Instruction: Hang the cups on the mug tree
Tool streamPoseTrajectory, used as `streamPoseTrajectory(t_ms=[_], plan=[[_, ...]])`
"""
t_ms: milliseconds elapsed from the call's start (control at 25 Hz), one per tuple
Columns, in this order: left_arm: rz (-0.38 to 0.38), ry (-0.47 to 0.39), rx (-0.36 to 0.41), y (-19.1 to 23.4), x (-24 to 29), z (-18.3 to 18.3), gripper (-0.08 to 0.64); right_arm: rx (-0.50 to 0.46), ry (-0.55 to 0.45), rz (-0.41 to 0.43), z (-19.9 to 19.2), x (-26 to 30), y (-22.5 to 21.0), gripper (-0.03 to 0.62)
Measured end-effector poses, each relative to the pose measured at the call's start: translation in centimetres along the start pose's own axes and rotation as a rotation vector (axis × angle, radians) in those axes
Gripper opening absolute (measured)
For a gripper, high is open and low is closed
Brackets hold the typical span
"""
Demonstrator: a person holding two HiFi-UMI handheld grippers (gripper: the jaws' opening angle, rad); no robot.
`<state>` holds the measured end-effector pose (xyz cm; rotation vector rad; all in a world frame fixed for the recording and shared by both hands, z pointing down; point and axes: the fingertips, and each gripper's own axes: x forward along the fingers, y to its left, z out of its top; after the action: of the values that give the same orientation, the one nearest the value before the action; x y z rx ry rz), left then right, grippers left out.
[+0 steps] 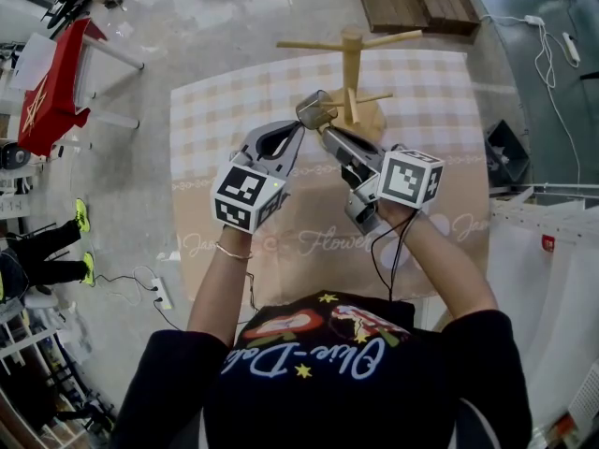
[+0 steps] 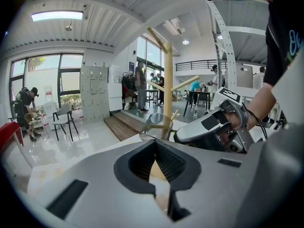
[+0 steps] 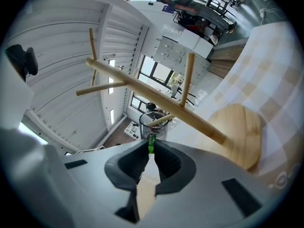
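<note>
1 glass cup (image 1: pixel 316 110) at the mug tree (image 1: pixel 351 64); the tabletop (image 1: pixel 215 110) cloth reads "Flower".
My left hand-held gripper (image 1: pixel 298 129) is closed on nothing, tips near the cup. My right hand-held gripper (image 3: pixel 150 144) pinches the cup's green handle (image 3: pixel 151 143), cup raised at a low peg.

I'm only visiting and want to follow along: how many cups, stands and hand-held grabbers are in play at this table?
Cup: 1, clear, pinched by its green handle
Mug tree: 1, wooden, nothing hung on it
Grippers: 2, the right gripper holding the cup, the left gripper shut and empty
Total: 4
</note>
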<state>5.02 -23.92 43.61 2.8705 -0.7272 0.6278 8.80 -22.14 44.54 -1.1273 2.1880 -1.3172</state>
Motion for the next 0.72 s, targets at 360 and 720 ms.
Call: streamPoseTrajectory(t_ms=[360,720], plan=[[0.004,-0.011,-0.008,0.16,0.22,0.27,0.009,0.039,-0.015,0.008,0.08,-0.02,-0.18,0.041],[0.003,-0.020,-0.006,0.12,0.42,0.65,0.009,0.085,-0.041,0.015,0.25,-0.12,-0.36,0.041]])
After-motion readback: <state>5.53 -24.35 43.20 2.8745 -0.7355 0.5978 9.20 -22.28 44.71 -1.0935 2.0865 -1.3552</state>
